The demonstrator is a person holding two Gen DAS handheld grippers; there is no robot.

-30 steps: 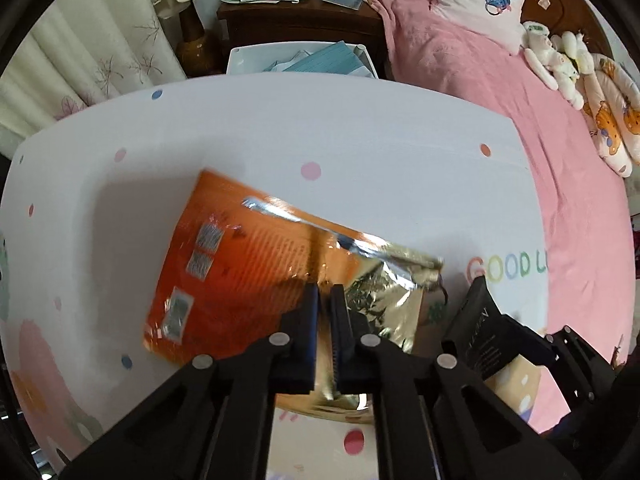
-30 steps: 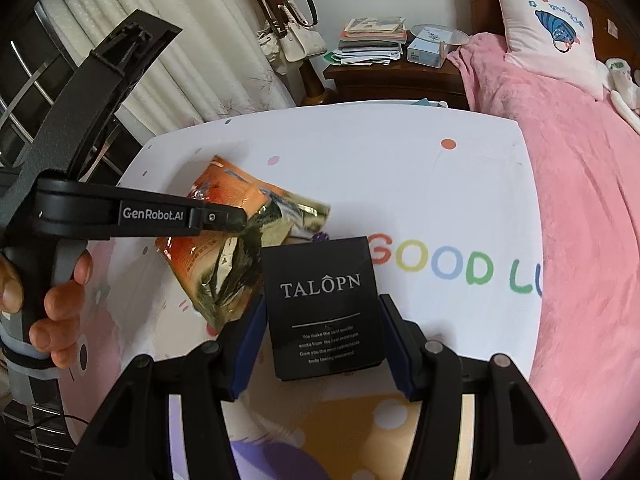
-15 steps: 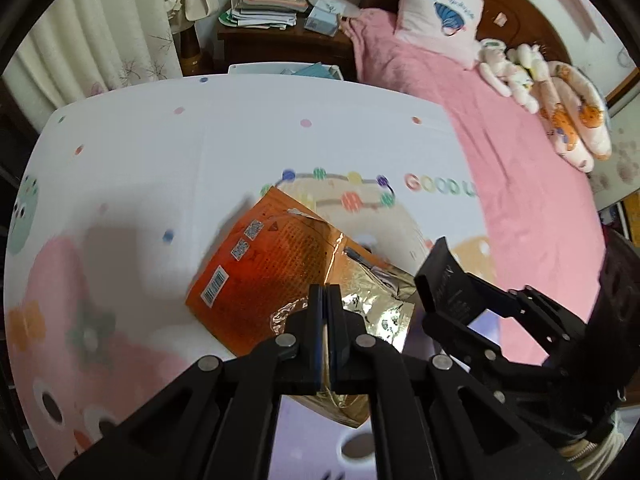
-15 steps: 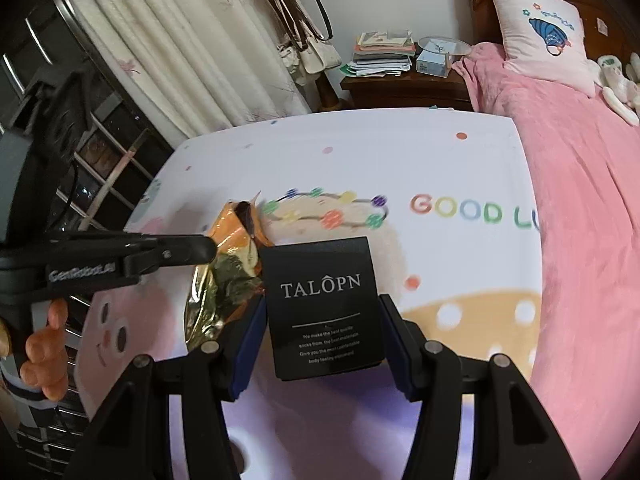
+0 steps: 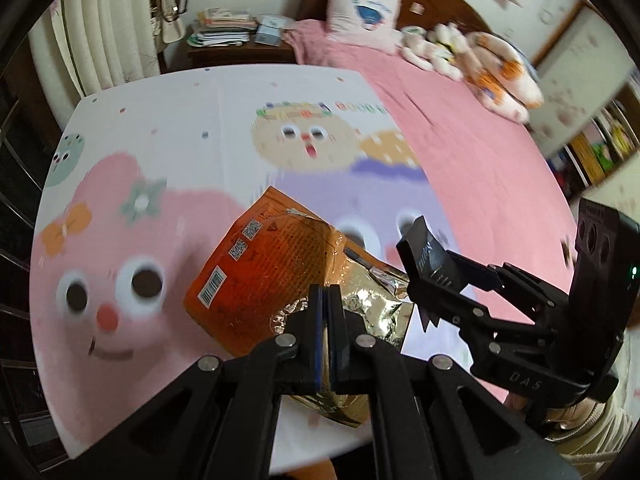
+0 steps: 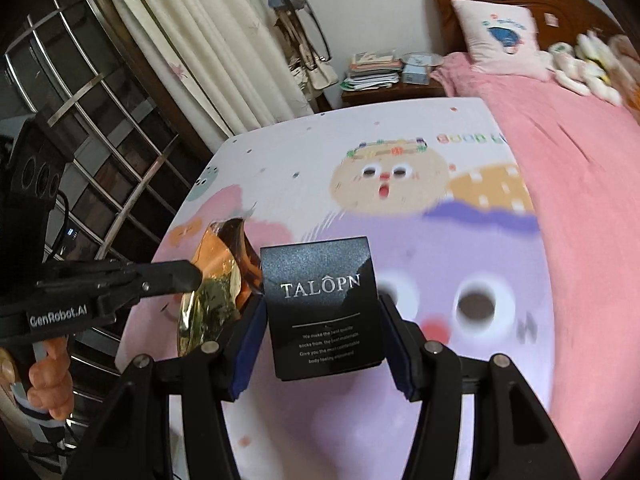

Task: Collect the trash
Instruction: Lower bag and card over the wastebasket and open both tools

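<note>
You have both pieces of trash in hand. Your left hand-held gripper (image 5: 325, 300) is pressed together on the foil edge of the orange bag (image 5: 272, 276), which hangs clear above the table (image 5: 192, 128). Your right hand-held gripper (image 6: 320, 312) pinches the black box (image 6: 322, 304) between its blue pads (image 6: 394, 344), also lifted off the cartoon-printed cloth. So the picking up looks done for these two; what is left, as I judge it, is carrying them to a bin and letting go. No bin shows in either view, so you cannot aim yet. The bag's torn mouth shows only crumpled gold lining (whether crumbs remain inside, I cannot tell). The box is closed, its contents hidden. The table shows no other litter.
</note>
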